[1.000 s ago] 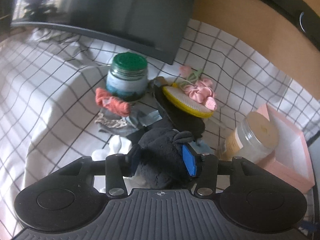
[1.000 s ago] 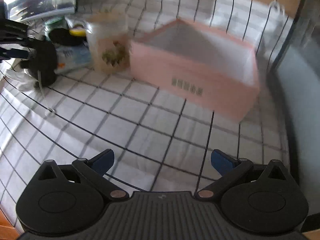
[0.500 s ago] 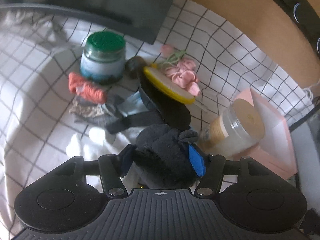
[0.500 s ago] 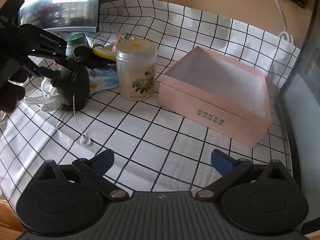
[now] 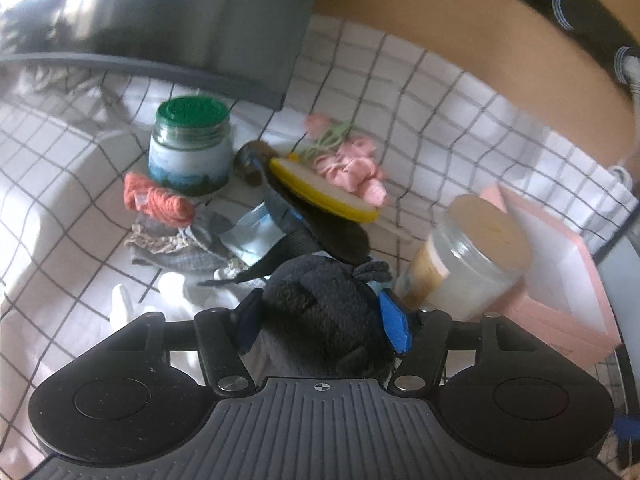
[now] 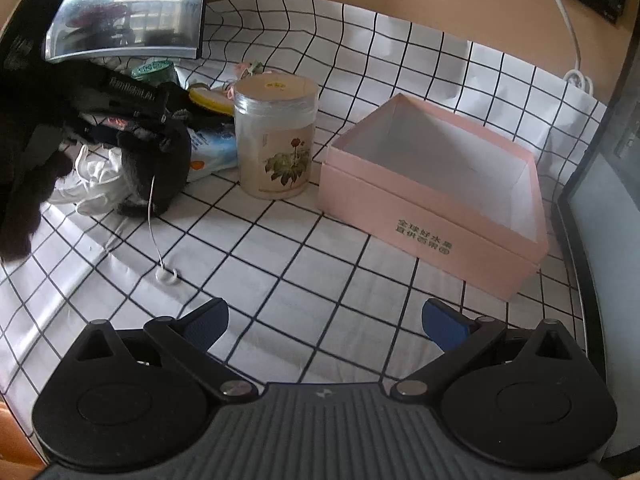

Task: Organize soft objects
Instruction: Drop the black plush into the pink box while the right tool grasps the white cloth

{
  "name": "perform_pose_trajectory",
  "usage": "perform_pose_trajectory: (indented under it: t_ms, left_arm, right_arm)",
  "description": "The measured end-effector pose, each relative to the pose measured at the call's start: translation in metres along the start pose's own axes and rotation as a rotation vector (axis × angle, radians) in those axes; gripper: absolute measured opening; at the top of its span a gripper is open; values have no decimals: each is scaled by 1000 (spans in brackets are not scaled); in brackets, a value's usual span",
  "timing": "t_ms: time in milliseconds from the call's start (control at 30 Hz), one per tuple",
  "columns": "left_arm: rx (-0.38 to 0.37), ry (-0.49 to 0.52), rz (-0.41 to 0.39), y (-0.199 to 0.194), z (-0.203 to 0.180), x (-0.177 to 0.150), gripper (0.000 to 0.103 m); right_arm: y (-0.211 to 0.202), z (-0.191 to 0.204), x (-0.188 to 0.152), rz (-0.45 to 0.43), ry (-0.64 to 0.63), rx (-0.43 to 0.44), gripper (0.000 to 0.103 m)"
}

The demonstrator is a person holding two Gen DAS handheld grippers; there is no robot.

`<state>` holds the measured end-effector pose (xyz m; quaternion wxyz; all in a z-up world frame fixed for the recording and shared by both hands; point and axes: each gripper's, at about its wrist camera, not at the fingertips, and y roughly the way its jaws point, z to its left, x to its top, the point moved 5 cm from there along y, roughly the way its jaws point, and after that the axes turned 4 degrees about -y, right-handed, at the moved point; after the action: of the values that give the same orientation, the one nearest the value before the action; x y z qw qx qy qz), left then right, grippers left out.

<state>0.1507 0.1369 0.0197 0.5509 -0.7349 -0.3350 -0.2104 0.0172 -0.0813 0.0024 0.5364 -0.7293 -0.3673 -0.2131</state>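
Note:
A black plush toy (image 5: 320, 300) sits between the blue pads of my left gripper (image 5: 322, 320), which press on both its sides while the jaws are closing. In the right wrist view the toy (image 6: 160, 172) hangs low over the checked cloth, beside the left gripper (image 6: 152, 128), with a thin cord trailing to a small white ring (image 6: 166, 276). The open pink box (image 6: 420, 208) stands to the right with nothing in it. My right gripper (image 6: 326, 320) is open above bare cloth in front of the box.
Orange yarn (image 5: 156, 200), pink crochet flowers (image 5: 352, 168), grey cloth (image 5: 188, 248) and white cloth (image 6: 92, 180) lie behind the toy. A green-lidded jar (image 5: 190, 144), a flower-label jar (image 6: 276, 140) and a yellow-rimmed black slipper (image 5: 320, 192) stand among them. A dark screen (image 5: 180, 20) borders the back.
The left gripper's jaws stand wider around the plush than a second ago, and the left hand has shifted slightly. The right wrist view, blurred a second ago, is steady now.

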Motion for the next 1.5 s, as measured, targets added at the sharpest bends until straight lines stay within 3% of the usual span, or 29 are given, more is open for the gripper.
perform_pose_trajectory:
  t_ms: [167,233,333,467,667,867,933,1000,1067,1300,1400,1500]
  left_arm:
    - [-88,33,-47,-42,9,-2,57]
    - [-90,9,-97,-67,24,6,56]
    - [-67,-62,-180,-107,60,22,56]
    - [26,-116,-255,-149,111,34,56]
    - [95,-233,-242,-167,171,27,56]
    - [71,-253,-169,-154,190,7,56]
    - [53,-251,-152,-151,193,2,56]
    - [36,-242,-140,-148,194,1,56]
    - [16,-228,-126,-143,190,1,56]
    - [-140,-97,-24,-116,133,7,56]
    - [-249,-18,56,-105,85,-3,56]
    - [-373,69,149,-98,30,-19,56]
  right_arm:
    - [-1,12,16,-54,-31,26,103]
    - [1,24,25,-73,-58,51,103]
    - [8,49,41,-98,-99,92,103]
    - [25,100,67,-122,-177,155,103]
    - [57,178,104,-118,-234,267,103]
    - [102,219,121,-63,-261,243,92]
    - [112,218,122,-44,-254,228,84]
    - [118,211,120,-5,-229,234,45]
    - [111,202,120,16,-195,254,18]
    - [34,142,108,-13,-119,236,14]
    - [-1,96,88,-6,-81,176,14]
    - [-28,47,67,-9,-47,63,14]
